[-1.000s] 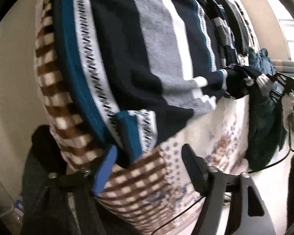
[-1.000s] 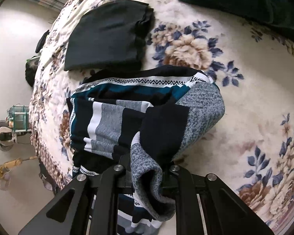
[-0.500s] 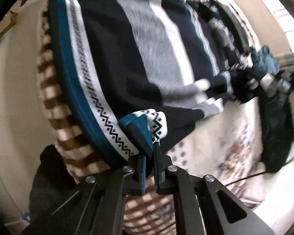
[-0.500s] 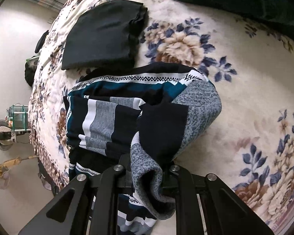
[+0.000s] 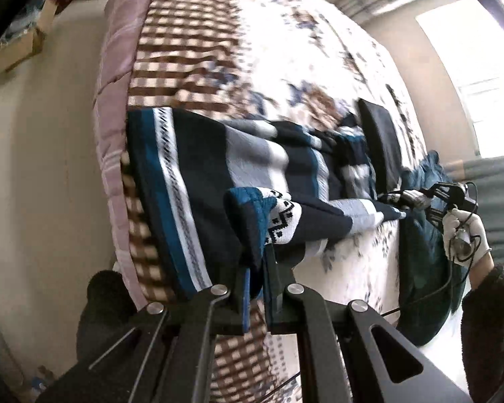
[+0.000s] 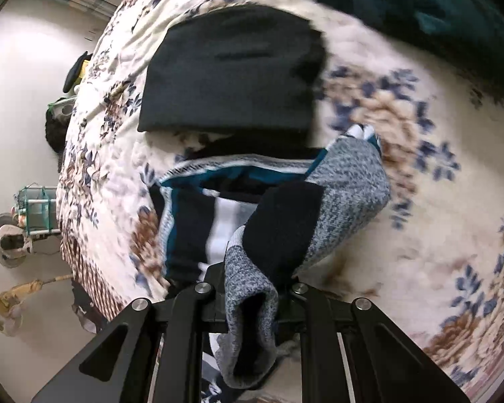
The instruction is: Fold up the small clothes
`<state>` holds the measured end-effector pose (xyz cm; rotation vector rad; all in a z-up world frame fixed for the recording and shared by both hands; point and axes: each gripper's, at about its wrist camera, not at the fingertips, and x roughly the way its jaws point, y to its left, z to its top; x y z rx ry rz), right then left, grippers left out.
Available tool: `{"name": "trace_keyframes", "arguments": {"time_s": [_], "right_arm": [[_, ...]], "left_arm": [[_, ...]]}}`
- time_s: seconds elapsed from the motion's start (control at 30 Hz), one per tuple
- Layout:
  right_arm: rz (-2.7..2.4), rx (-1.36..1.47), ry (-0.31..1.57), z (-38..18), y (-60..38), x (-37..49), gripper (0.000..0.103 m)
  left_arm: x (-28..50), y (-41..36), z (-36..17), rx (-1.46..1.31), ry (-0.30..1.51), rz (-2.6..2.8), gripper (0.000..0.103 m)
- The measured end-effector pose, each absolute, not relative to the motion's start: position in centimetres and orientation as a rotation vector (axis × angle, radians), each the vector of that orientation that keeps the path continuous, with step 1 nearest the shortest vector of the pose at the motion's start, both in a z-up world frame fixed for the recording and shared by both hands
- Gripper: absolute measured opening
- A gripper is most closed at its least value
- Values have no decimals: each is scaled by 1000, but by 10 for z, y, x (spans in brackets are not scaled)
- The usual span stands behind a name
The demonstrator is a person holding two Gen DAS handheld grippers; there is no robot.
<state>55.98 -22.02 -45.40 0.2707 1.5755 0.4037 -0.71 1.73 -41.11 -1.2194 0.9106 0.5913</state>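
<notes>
We find the striped sweater [image 5: 252, 168] lying on the floral bedspread [image 5: 285, 50], near the checked edge of the bed. Our left claw [image 5: 257, 268] is closed tight on a patterned corner of the sweater, where a teal band meets a white zigzag band; the corner stands lifted off the rest of the garment. Our right claw [image 6: 252, 288] is clamped on a grey-and-navy fold of the same sweater [image 6: 238, 208], and the cloth bunches thickly between its jaws and hangs over the near side of them. In the left wrist view the right claw [image 5: 403, 198] appears at the far right end of the sweater, carried by a white-gloved hand [image 5: 463, 235] with a dark fleecy sleeve [image 5: 490, 329]. A folded black garment [image 6: 232, 70] lies flat on the bedspread just beyond the sweater. A dark teal blanket [image 6: 420, 10] sits at the far right of the bed. The sweater is stretched between both claws.
</notes>
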Motion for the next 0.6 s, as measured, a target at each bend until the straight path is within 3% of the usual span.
{"name": "trace_keyframes", "arguments": {"time_s": [0.37, 0.43, 0.53, 0.57, 0.6], "right_arm": [[244, -17, 1692, -536, -14, 576, 15], [215, -57, 1720, -545, 6, 577, 19], [229, -11, 1793, -552, 30, 578, 54], [280, 58, 1810, -548, 37, 578, 70], [312, 107, 1816, -544, 39, 578, 75]], "left_arm": [[-26, 121, -492, -1360, 1001, 651, 4], [-28, 129, -499, -1371, 1016, 645, 4], [-33, 146, -518, -1447, 1071, 621, 8], [-39, 154, -522, -1479, 1080, 628, 15], [-44, 159, -523, -1494, 1088, 634, 26]]}}
